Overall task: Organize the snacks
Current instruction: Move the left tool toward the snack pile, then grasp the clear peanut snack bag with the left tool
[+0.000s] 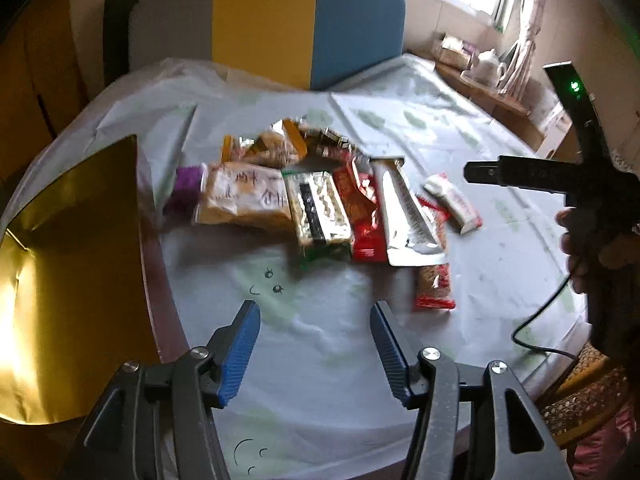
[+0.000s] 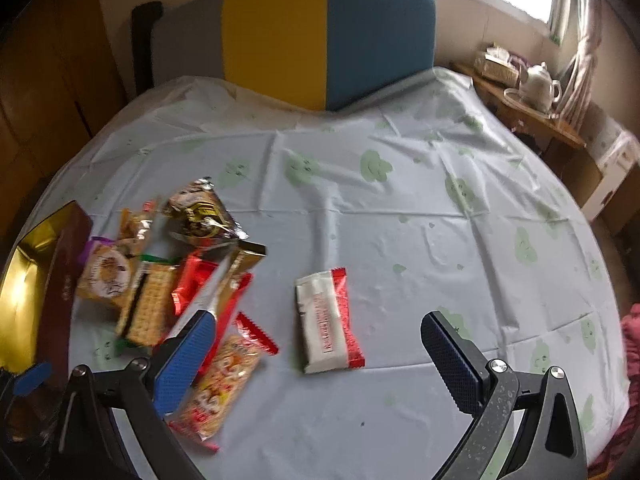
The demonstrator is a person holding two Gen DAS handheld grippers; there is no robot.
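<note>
A pile of snack packets [image 1: 316, 200] lies on the pale tablecloth [image 1: 320, 360], beside an open gold-lined box [image 1: 68, 280] at the left. A white and red wafer packet [image 1: 452, 204] lies apart at the right; in the right wrist view it [image 2: 328, 320] lies ahead between the fingers. My left gripper [image 1: 316, 344] is open and empty, hovering in front of the pile. My right gripper [image 2: 316, 356] is open wide and empty above the cloth; its left finger [image 2: 184, 360] overlaps a red noodle-snack packet [image 2: 220, 384]. The pile [image 2: 168, 272] and box [image 2: 28, 292] show at the left.
A grey, yellow and blue chair back [image 2: 320, 36] stands behind the table. A wooden shelf with a white teapot [image 2: 540, 84] is at the back right under the window. The right hand and its cable [image 1: 552, 320] show at the right of the left wrist view.
</note>
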